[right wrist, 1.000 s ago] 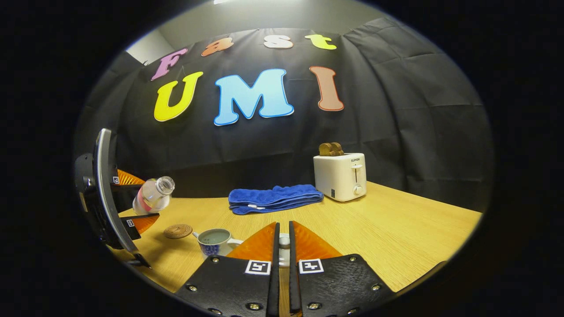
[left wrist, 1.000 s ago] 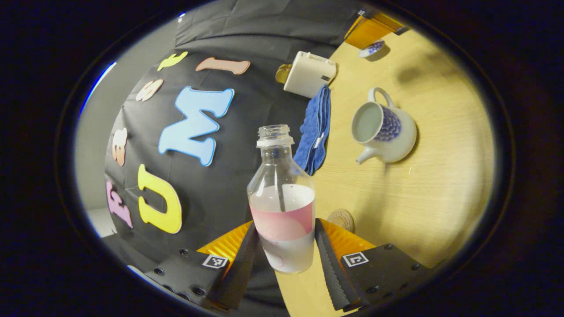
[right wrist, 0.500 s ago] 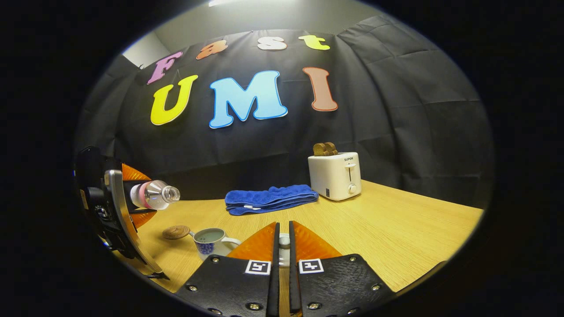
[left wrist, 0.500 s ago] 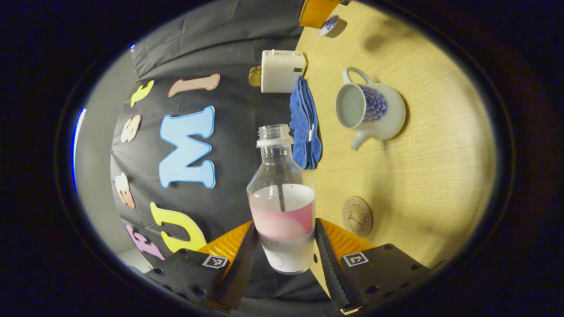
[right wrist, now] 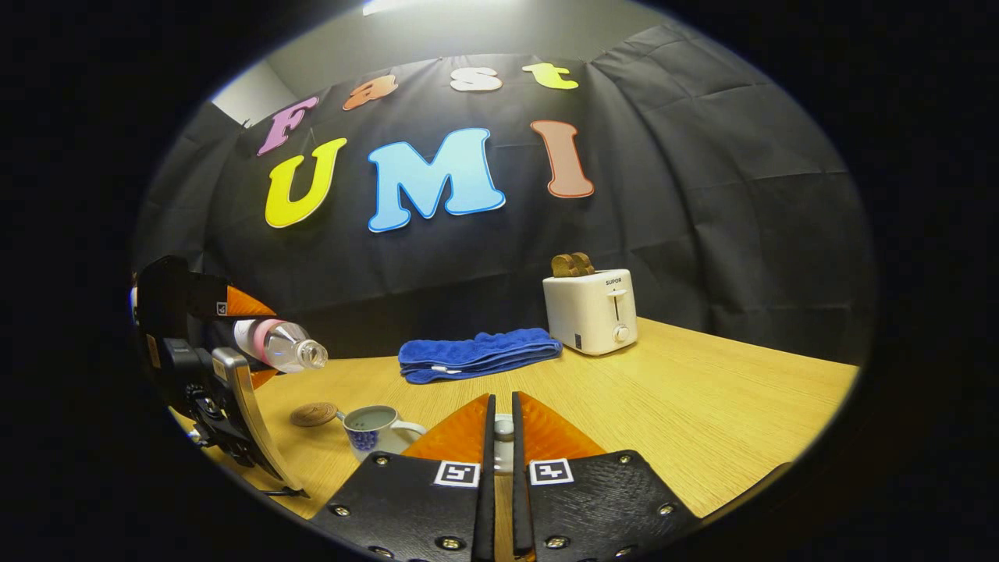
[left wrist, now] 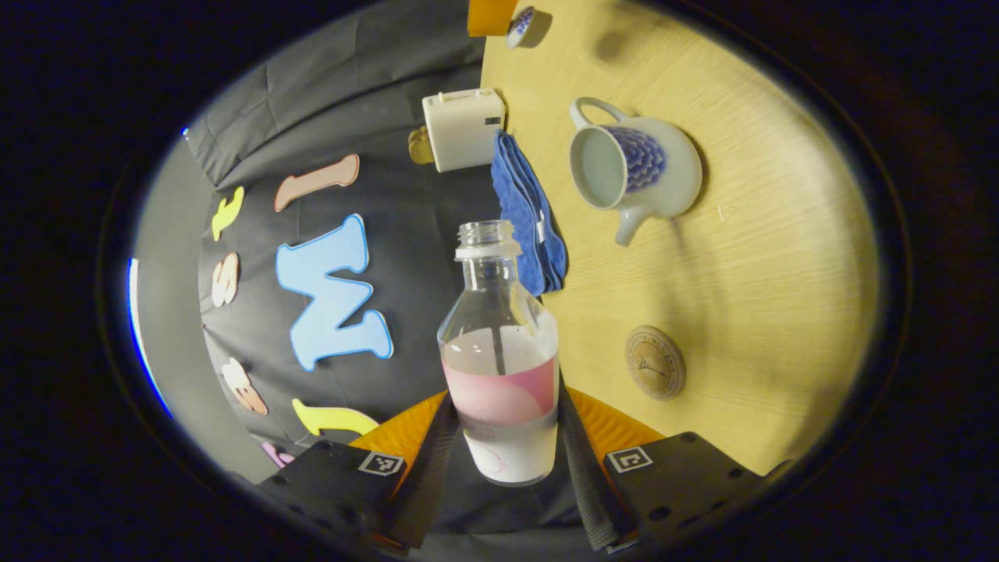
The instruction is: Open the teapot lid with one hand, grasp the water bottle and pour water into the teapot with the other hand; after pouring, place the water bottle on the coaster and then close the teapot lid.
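Observation:
My left gripper [left wrist: 503,406] is shut on a clear water bottle [left wrist: 499,351] with a pink label and no cap, partly filled. In the right gripper view this bottle [right wrist: 281,346] lies nearly level in the left gripper [right wrist: 250,339], mouth pointing right, up and to the left of the teapot [right wrist: 378,428]. The white and blue teapot [left wrist: 632,172] stands open on the table with liquid inside. A round wooden coaster [left wrist: 655,361] lies near it, also seen as the coaster [right wrist: 314,414] left of the pot. My right gripper [right wrist: 502,406] is shut on the white teapot lid [right wrist: 503,429], held above the table.
A folded blue towel [right wrist: 476,353] and a white toaster [right wrist: 591,312] with toast stand at the back of the wooden table [right wrist: 702,414]. They appear as the towel [left wrist: 527,211] and toaster [left wrist: 463,129] beyond the bottle. The black wall cloth hangs behind.
The left gripper has rolled further, tipping the bottle from a slant to nearly level and bringing its mouth closer to the teapot. The right gripper with the lid has barely moved.

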